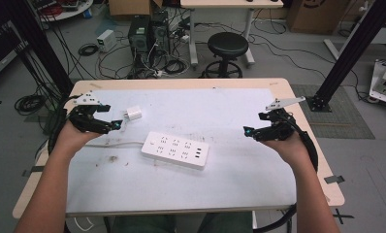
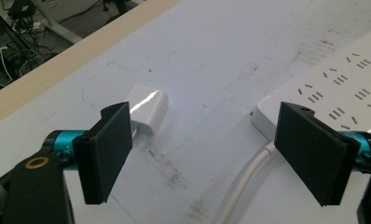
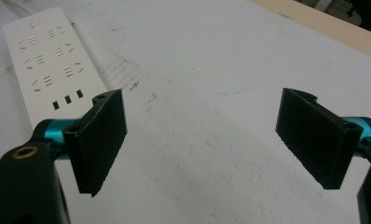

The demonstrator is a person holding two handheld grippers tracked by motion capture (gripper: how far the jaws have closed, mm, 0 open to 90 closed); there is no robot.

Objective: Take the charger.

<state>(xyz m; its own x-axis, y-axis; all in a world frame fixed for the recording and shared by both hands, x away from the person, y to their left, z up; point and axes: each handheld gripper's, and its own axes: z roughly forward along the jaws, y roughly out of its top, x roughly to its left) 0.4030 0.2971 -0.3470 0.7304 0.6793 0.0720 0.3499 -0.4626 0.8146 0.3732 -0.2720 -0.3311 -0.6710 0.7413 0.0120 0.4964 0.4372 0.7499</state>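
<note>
The table carries a pale mat with wooden edges showing along the far and right sides. Near the middle of the surface, a little toward the left edge, lies the white power strip, sockets up, its cable trailing off toward the left edge. Beyond it, closer to the far left corner, sits the small white charger plug, lying on its side and apart from the strip.

The left gripper hovers just beside the plug, jaws spread wide with nothing between them. The right gripper hangs near the right edge, well apart from the strip, jaws likewise spread and empty.

Risks, as I judge them: the plug is smooth and rounded, so an off-centre pinch may squirt it away; the unheld strip may slide when the plug is pushed in; the cable could snag the left gripper.
</note>
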